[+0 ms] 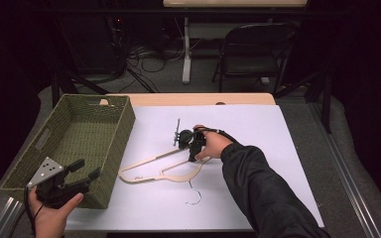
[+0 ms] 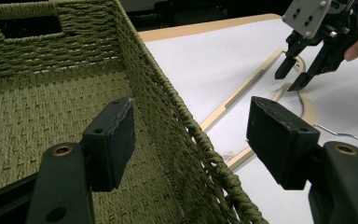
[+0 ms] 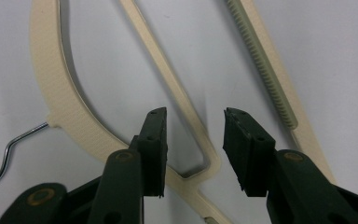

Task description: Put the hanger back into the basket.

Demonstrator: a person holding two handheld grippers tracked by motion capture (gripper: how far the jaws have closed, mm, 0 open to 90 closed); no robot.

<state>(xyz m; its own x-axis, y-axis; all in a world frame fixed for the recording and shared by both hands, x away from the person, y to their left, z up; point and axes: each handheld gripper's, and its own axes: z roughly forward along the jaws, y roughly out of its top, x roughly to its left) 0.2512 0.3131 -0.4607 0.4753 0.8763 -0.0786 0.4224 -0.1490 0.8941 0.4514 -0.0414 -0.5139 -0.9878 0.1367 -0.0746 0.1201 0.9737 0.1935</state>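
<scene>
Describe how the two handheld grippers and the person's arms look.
Both grippers are black, each with two blocky jaws fixed by brass-coloured rivets. The left gripper carries a grey three-cornered plate with small holes and trails a dark cable. The right gripper bears the same kind of plate. The right arm wears a black sleeve; the left hand shows no sleeve.

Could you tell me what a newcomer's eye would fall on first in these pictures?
Probably the cream hanger lying flat mid-table on the white sheet, with the right gripper poised just above it, jaws open astride one thin bar. Next, the green woven basket at the table's left, the open left gripper beside its near corner.
</scene>
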